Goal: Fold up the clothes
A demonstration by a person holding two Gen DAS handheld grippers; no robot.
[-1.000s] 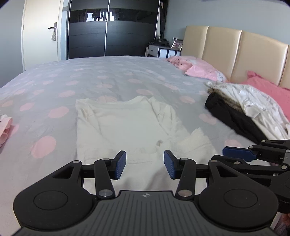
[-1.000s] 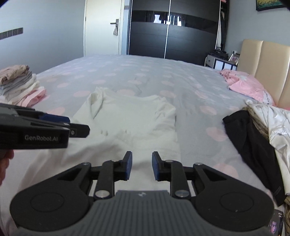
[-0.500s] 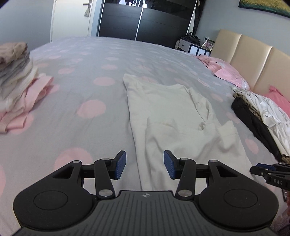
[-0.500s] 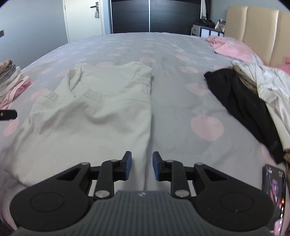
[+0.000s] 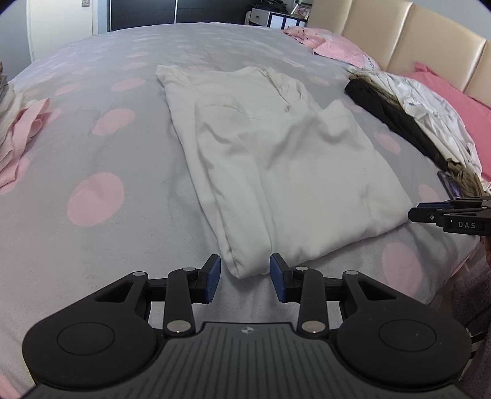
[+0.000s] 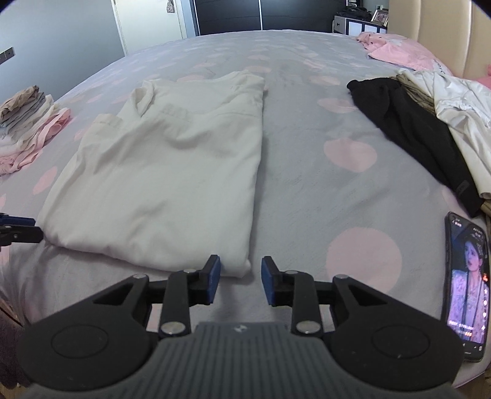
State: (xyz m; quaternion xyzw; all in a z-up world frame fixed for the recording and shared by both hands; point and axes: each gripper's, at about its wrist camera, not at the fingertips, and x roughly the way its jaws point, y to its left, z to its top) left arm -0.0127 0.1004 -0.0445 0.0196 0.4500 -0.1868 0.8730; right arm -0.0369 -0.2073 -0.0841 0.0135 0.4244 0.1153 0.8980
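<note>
The stack of folded clothes (image 5: 18,122) at nine o'clock in the left wrist view is cut off by the picture's edge. So is the pile of loose clothes (image 6: 445,101) at three o'clock in the right wrist view. The right gripper (image 5: 429,213) pokes in at three o'clock in the left wrist view, and most of it is out of the picture. The words on the phone (image 6: 466,282) are too small to read. The things on the small drawers (image 6: 359,23) far off at one o'clock are too tiny to tell.
</note>
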